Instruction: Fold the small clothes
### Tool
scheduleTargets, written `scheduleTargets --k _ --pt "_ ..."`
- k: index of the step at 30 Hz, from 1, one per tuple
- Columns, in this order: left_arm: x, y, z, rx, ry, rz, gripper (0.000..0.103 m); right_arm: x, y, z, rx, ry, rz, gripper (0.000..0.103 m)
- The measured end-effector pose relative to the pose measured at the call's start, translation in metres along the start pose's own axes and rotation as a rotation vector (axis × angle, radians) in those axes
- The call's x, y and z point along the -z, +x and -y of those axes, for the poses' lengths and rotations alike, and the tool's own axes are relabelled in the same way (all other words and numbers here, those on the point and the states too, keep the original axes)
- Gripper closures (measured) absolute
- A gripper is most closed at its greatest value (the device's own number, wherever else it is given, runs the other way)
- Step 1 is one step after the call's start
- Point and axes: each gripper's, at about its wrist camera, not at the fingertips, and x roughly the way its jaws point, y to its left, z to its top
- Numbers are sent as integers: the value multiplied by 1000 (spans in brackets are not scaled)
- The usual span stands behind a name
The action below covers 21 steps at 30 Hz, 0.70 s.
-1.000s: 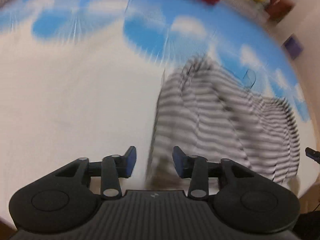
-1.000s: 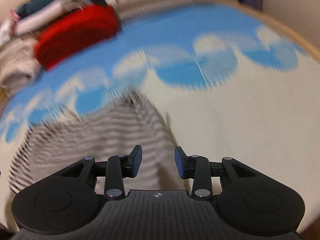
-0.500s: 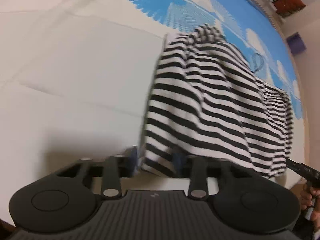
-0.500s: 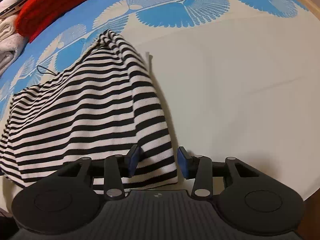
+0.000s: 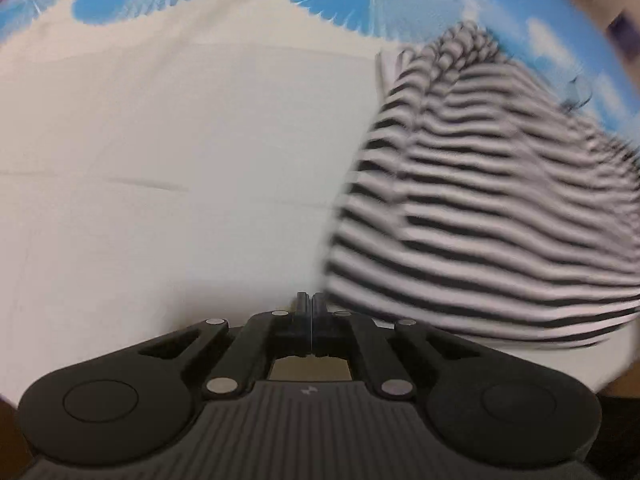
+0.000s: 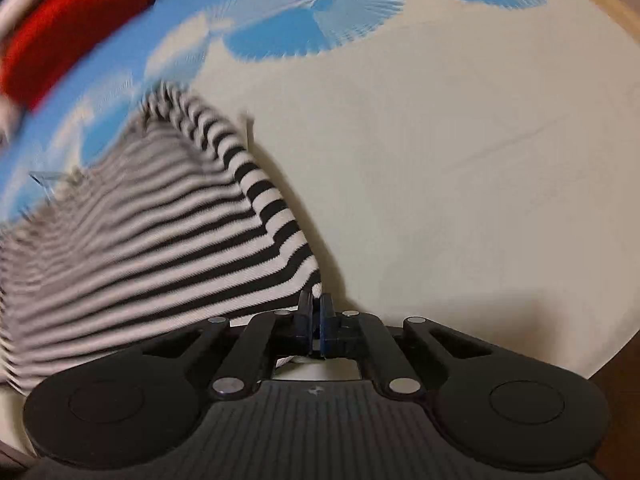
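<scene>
Bedsheet (image 6: pixel 460 168): striped top (image 6: pixel 152 232) @ right claw (image 6: pixel 316 312)

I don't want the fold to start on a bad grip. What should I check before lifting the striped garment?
1. Right gripper shut on the striped garment at its corner: ok.
2. Left gripper pinching the hem: cannot tell; the jaws are shut and the cloth lies just beside them.
3. Garment apart from the red clothing: ok.
4. Bare sheet beside the garment for folding: ok.
5. Views sharp enough to judge wrinkles: not ok, the garment is blurred.
</scene>
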Motion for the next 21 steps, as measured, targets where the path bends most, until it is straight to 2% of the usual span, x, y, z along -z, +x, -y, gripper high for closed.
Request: scheduleTargets --k 1,3,5,6,7,9,11,12,14,16,18,21 --pt "-2 -4 2 2 0 19 101 0 0 -5 5 -23 9 101" --pt "-6 -17 4 62 -21 97 97 -1 -7 -10 3 -20 47 99" --pt "-10 -33 9 140 -18 196 92 -4 -16 -12 -7 -11 106 84" --pt "-13 -39 16 185 -9 229 91 -6 -19 -11 -16 -6 127 80" --pt "-17 -40 24 228 4 245 90 -7 -22 -11 -30 -1 142 77" --pt "-21 -38 42 304 48 236 85 -10 -17 -12 -49 -10 135 77" --pt "-26 -33 63 338 108 213 80 -11 -6 -18 -26 -44 97 77" --pt "-28 -30 76 340 145 206 80 -12 1 -21 -19 -58 76 78" --pt "-24 -28 90 344 190 207 80 -14 8 -26 -2 -81 59 102" --pt "-23 -28 106 369 211 226 80 -15 2 -28 19 -74 94 102" --pt "-29 -31 125 409 214 258 80 -18 -4 -26 4 -39 129 102" --pt "-43 -25 143 420 222 296 80 -19 -4 -26 -10 -25 127 102"
